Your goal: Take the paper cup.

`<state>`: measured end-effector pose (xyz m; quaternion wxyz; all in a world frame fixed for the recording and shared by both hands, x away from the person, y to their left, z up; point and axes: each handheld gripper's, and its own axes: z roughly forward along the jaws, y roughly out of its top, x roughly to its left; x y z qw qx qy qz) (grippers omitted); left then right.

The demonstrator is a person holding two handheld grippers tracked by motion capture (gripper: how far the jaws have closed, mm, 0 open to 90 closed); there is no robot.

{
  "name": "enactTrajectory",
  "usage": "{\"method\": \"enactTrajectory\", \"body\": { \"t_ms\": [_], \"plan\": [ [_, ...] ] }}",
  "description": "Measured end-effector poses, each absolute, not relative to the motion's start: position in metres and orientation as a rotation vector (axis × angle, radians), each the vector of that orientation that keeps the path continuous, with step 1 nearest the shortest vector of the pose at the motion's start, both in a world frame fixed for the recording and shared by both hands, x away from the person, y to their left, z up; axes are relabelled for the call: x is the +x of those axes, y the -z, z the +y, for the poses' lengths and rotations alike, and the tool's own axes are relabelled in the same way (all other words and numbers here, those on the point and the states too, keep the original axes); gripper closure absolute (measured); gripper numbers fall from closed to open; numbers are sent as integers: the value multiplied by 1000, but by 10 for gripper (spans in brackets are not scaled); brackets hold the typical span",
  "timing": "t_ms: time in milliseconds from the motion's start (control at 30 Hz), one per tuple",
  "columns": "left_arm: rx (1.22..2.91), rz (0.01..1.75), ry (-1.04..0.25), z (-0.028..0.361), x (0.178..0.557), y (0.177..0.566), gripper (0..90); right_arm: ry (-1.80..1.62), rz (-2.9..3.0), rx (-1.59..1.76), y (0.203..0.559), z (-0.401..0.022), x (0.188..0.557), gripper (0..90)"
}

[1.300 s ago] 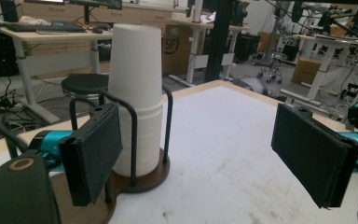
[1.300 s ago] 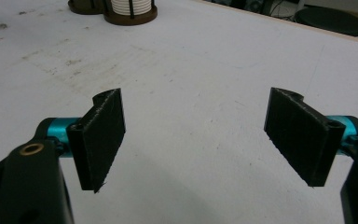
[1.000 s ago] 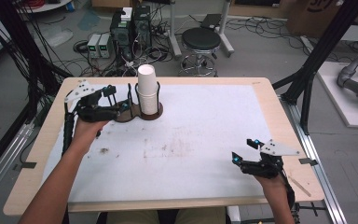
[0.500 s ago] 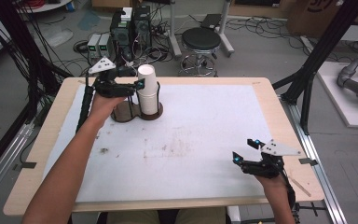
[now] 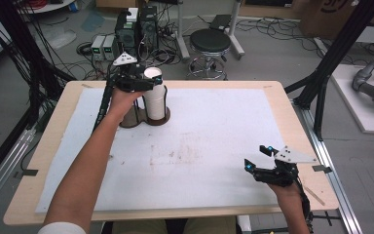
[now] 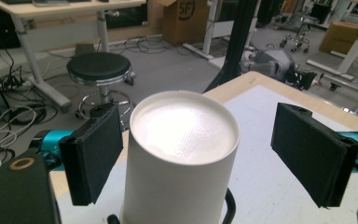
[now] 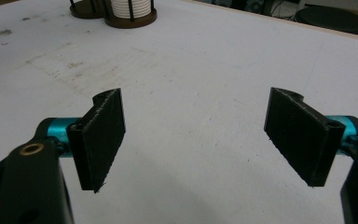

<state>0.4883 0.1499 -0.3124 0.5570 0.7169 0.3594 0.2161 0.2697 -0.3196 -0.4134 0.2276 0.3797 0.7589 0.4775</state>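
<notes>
A tall stack of white paper cups (image 5: 156,105) stands in a dark brown holder (image 5: 131,121) at the back left of the table. My left gripper (image 5: 155,82) is level with the stack's top, jaws open on either side of it. In the left gripper view the cup stack (image 6: 184,135) rises between the pads (image 6: 93,158); the left pad is close to the cup wall and the right one stands well clear. My right gripper (image 5: 258,157) rests near the front right edge, open with nothing between its fingers (image 7: 102,135). The holder (image 7: 130,16) appears far off in the right gripper view.
A white mat (image 5: 199,146) covers most of the wooden table (image 5: 292,112). Behind the table stand a black stool (image 5: 209,41) and computer boxes (image 5: 136,29) among cables. Black frame posts (image 5: 331,63) rise at the right.
My left gripper has swung from left of the holder to the right and farther back, so its jaws now straddle the top of the cup stack. The right gripper has stayed put.
</notes>
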Motion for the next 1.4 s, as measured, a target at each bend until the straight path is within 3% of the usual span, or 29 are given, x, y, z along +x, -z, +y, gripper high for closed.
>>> {"method": "enactTrajectory", "body": {
  "t_ms": [133, 300, 833, 1400],
  "plan": [
    [1716, 878, -522, 146, 493, 318, 193, -1316, 2092, 1046, 414, -320, 270, 208],
    [1706, 902, -517, 150, 494, 318, 322, -1316, 2090, 1050, 414, -320, 270, 208],
    [1603, 825, -517, 164, 483, 279, 341, -1313, 2098, 1040, 413, -316, 270, 208],
    [1536, 718, -549, 192, 446, 233, 345, -1316, 2101, 1030, 412, -312, 269, 208]
  ]
}}
